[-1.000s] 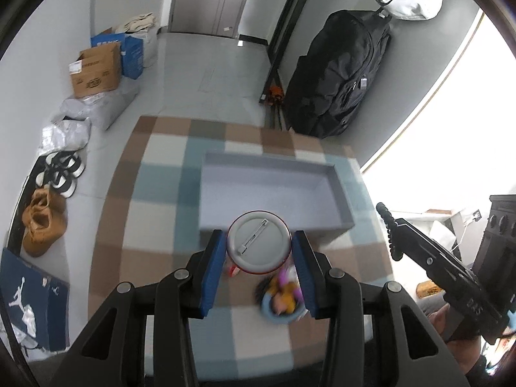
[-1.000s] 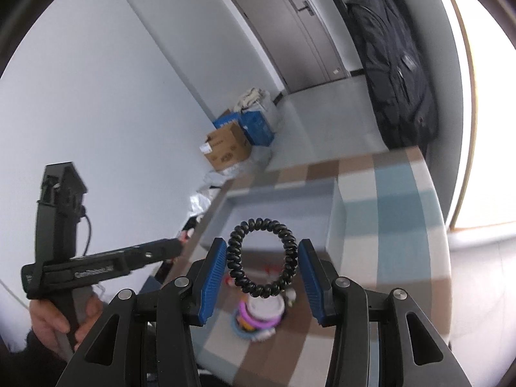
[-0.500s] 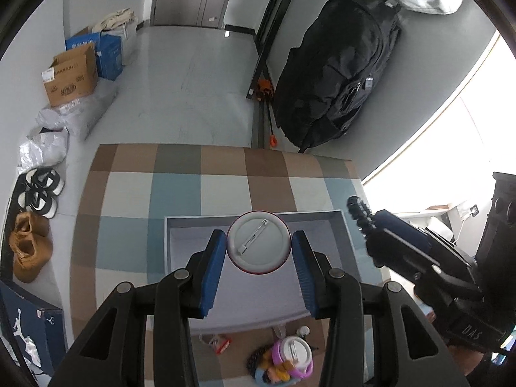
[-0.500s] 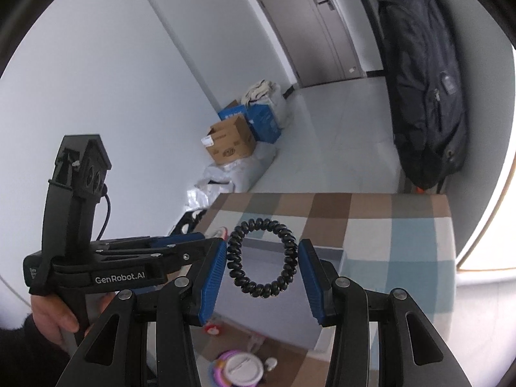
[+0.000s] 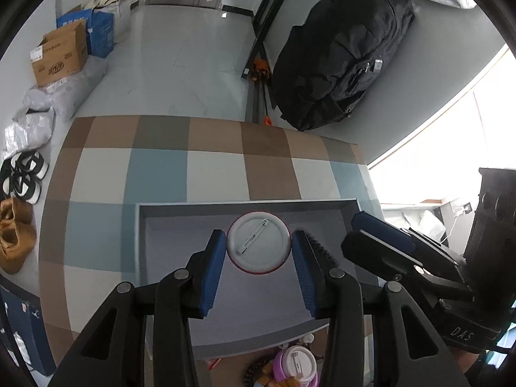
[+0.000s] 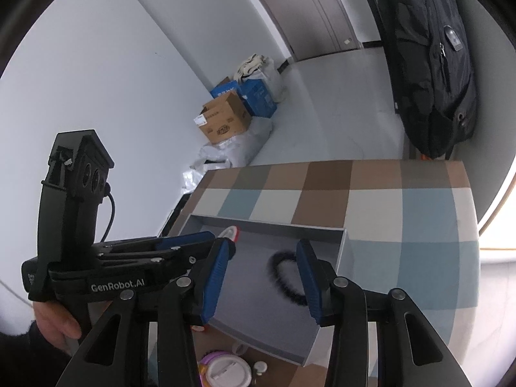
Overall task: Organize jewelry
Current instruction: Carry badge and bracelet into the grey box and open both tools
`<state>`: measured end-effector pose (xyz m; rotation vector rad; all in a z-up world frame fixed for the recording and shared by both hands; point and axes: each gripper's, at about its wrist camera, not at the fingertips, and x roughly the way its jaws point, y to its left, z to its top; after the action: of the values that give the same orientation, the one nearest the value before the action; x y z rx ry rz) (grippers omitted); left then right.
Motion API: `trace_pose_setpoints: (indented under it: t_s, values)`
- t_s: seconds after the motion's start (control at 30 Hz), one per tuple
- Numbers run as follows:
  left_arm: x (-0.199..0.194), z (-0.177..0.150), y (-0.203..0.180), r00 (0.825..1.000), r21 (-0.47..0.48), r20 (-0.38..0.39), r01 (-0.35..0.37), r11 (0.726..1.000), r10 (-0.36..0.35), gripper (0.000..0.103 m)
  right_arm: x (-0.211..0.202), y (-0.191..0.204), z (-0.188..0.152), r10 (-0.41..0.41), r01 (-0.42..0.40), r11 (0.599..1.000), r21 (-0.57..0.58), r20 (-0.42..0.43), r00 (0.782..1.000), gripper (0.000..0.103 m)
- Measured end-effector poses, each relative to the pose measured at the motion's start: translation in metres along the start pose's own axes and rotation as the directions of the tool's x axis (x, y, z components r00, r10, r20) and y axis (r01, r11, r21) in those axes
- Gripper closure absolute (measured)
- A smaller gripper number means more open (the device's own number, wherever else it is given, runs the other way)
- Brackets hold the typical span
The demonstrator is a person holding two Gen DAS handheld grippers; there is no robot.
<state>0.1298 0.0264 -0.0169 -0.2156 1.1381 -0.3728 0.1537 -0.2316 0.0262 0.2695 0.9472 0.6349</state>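
Note:
A round white pin badge [image 5: 258, 242] with a red rim sits pin side up between the blue pads of my left gripper [image 5: 258, 237], which is shut on it above the grey tray [image 5: 248, 203]. In the right wrist view the left gripper [image 6: 206, 237] and the badge [image 6: 230, 232] hang over the tray's [image 6: 267, 224] far left corner. My right gripper [image 6: 263, 248] stands open over the tray. The black coil hair tie [image 6: 285, 274] is blurred, low beside the right finger, and no longer spans the pads. From the left wrist it shows as the hair tie [image 5: 321, 251] just off the right gripper [image 5: 350, 232].
The tray lies on a checked blue, brown and white tablecloth [image 5: 213, 167]. Several small trinkets, among them a purple-rimmed white badge [image 5: 295, 364], lie before the tray's near wall. A black backpack [image 5: 338, 58], cardboard boxes [image 5: 59, 53] and shoes [image 5: 22, 177] are on the floor beyond. A hand [image 6: 54, 322] holds the left gripper.
Both grippers moved forward and down over the tray. The hair tie, earlier stretched between the right pads, has slipped down toward the tray. The badge stays in the left gripper.

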Motion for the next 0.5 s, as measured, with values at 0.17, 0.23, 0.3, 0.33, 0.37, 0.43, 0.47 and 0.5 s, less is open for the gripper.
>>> trace_pose_setpoints:
  t_s: [0.17,0.23,0.3,0.33,0.37,0.43,0.47,0.5]
  values:
    - [0.006,0.004,0.003,1.000,-0.028,-0.009,0.022,0.999,-0.022,0.064,-0.002,-0.003,0.001,-0.002,0.002,1.000,0.018,0.000,1.000,0.058]
    - [0.008,0.005,0.010,0.997,-0.071,-0.033,0.069,0.995,-0.071,0.054,-0.009,-0.004,0.002,-0.014,0.013,1.000,0.021,0.024,1.000,0.056]
    - [0.004,0.005,0.014,0.996,-0.100,-0.015,0.088,0.991,-0.090,0.039,-0.015,-0.005,0.004,-0.020,0.019,0.999,0.025,0.044,0.999,0.048]
    - [-0.002,0.006,0.014,0.997,-0.097,0.013,0.083,0.992,-0.082,0.034,-0.020,-0.006,0.004,-0.032,0.030,0.999,0.031,0.062,0.998,0.041]
    - [-0.006,0.006,0.013,0.997,-0.088,0.024,0.075,0.993,-0.073,0.034,-0.023,-0.007,0.004,-0.043,0.040,0.999,0.036,0.077,0.996,0.028]
    - [-0.010,0.005,0.011,0.997,-0.074,0.031,0.071,0.995,-0.069,0.034,-0.030,-0.009,0.003,-0.057,0.052,0.997,0.049,0.105,0.993,0.020]
    - [-0.011,0.005,0.010,0.997,-0.068,0.032,0.071,0.995,-0.069,0.034,-0.032,-0.010,0.003,-0.056,0.050,0.997,0.054,0.109,0.992,0.020]
    - [-0.013,0.004,0.009,0.998,-0.064,0.036,0.062,0.996,-0.060,0.034,-0.034,-0.010,0.002,-0.057,0.051,0.997,0.056,0.111,0.992,0.018]
